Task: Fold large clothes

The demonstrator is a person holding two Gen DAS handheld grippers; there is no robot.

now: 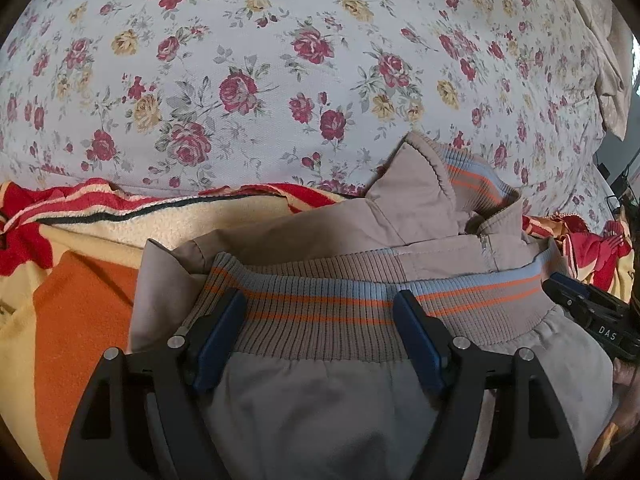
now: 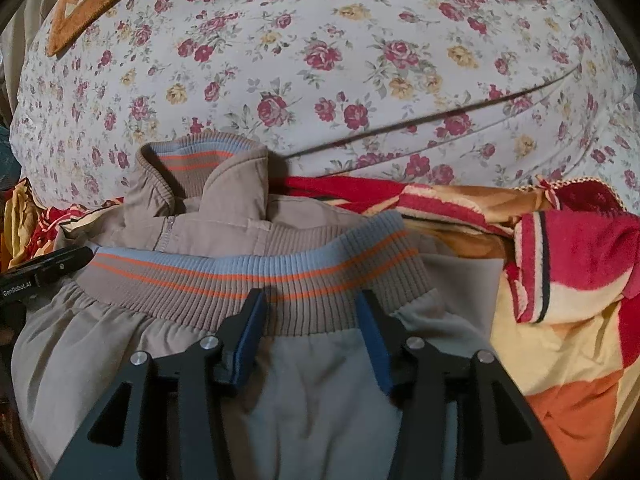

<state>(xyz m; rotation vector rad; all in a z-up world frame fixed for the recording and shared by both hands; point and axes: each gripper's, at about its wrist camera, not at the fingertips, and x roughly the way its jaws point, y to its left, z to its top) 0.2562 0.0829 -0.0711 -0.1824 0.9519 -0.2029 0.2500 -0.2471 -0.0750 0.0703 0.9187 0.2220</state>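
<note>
— While both grippers sit low in frame, where is the jacket?
— The taupe jacket fills the lower centre, lying on a striped blanket on a floral bed.
— And the jaws?
— Left gripper and right gripper are both spread apart, straddling the ribbed hem, grasping nothing.

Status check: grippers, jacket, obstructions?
Left hand-held gripper open, right hand-held gripper open, both over ribbed striped hem. Beige zip jacket folded on striped fleece blanket. Nothing blocking.
</note>
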